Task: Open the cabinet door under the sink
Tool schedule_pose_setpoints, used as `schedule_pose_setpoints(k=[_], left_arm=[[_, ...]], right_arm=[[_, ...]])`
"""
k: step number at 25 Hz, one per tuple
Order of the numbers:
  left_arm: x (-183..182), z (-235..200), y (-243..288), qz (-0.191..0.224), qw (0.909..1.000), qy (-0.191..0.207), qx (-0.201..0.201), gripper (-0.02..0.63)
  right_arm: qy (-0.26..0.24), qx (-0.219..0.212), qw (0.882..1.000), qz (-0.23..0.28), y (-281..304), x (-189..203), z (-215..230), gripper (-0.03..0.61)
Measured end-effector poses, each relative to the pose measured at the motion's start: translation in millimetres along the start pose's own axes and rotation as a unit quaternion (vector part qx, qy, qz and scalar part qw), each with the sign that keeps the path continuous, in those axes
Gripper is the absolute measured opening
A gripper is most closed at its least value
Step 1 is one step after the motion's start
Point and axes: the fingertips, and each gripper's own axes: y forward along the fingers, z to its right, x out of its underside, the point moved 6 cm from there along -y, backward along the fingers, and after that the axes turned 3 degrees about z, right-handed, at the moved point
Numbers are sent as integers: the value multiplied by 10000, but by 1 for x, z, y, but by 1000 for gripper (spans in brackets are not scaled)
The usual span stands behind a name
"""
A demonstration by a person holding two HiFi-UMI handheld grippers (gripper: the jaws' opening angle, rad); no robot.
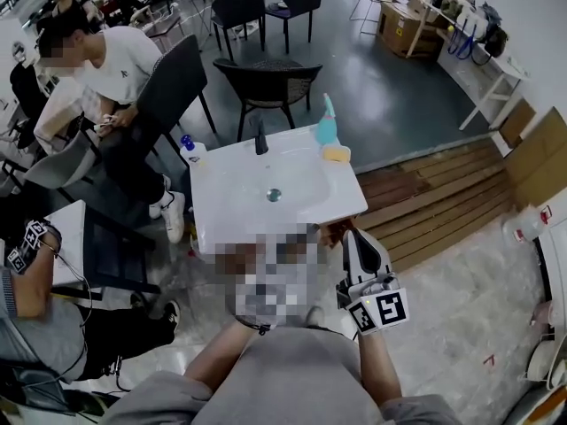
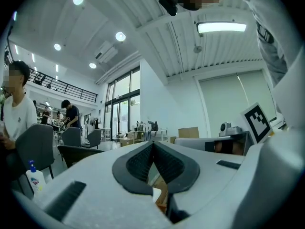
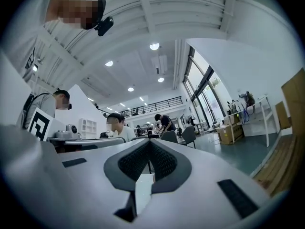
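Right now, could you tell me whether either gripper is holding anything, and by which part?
Nothing is held: the left gripper and the right gripper both show jaws shut together, empty.

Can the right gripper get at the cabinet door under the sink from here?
Probably yes: the right gripper sits by the sink's front edge with nothing visibly between, though the door is hidden below.
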Motion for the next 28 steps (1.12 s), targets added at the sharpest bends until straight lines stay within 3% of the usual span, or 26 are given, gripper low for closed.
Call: schedule_pose_setpoints(k=[11, 24, 28], left_arm=[[-13, -9, -8, 155, 9998, 74, -118, 8], [-3, -14, -16, 137, 9997, 148, -130, 8], [-4, -12, -14, 75, 9998, -36, -200, 8]], right_arm=[[-58, -98, 9999, 70, 8, -5, -10, 9], [-94, -109, 9998, 110, 6, -5, -13, 9], [-111, -94, 9998, 124, 4, -6, -11, 9]])
